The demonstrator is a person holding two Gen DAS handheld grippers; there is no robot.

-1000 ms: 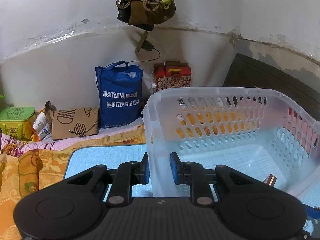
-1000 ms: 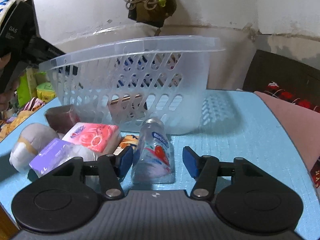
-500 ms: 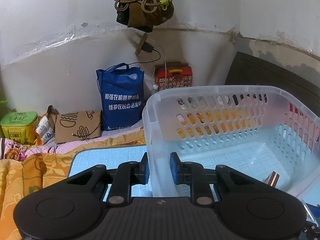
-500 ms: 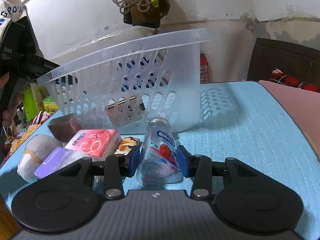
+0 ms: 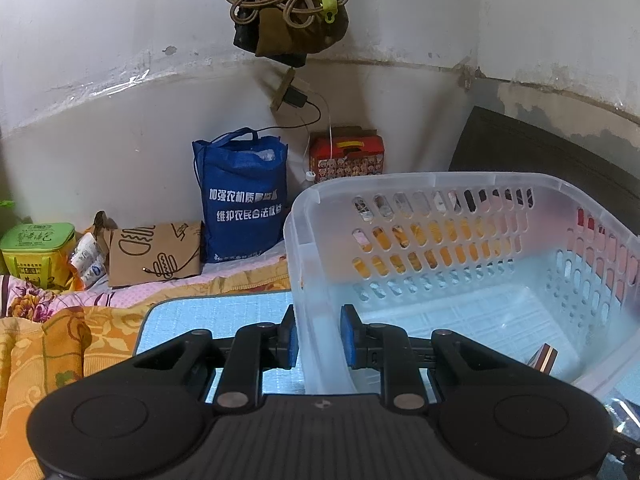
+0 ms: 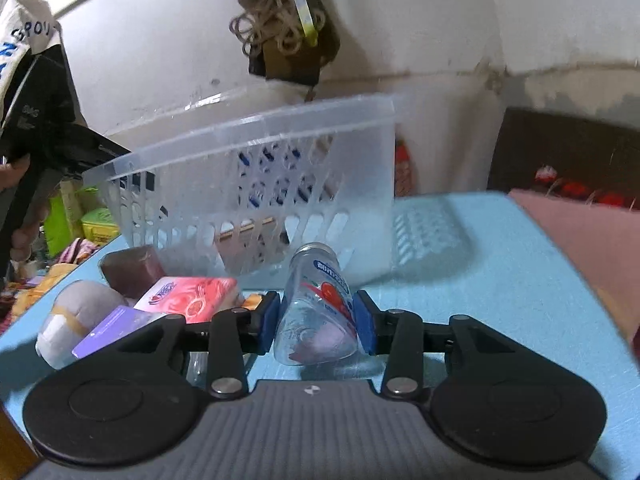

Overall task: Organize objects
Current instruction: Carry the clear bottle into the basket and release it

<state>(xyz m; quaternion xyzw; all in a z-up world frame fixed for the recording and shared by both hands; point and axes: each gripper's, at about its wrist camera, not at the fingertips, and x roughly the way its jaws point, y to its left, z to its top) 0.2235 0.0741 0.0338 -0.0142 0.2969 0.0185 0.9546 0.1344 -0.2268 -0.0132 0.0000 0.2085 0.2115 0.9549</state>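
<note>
The right gripper [image 6: 316,322] pinches the bottle [image 6: 316,312] just off the blue mat [image 6: 500,280], while the left gripper [image 5: 319,338] clamps the basket [image 5: 440,180] wall. Next, it likely needs lifting over the rim.

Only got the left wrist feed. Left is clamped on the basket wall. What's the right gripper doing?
Observer: The right gripper is shut on a clear bottle with a red label, its cap pointing toward the basket.
Operator: What else is waiting out there?
Observer: On the blue mat left of the bottle: a pink tissue pack, a purple packet, a brown block and a grey plush.
Operator: Basket sitting flat?
Observer: No, in the right wrist view its rim slopes, higher on the right, with the left gripper on its wall.
</note>
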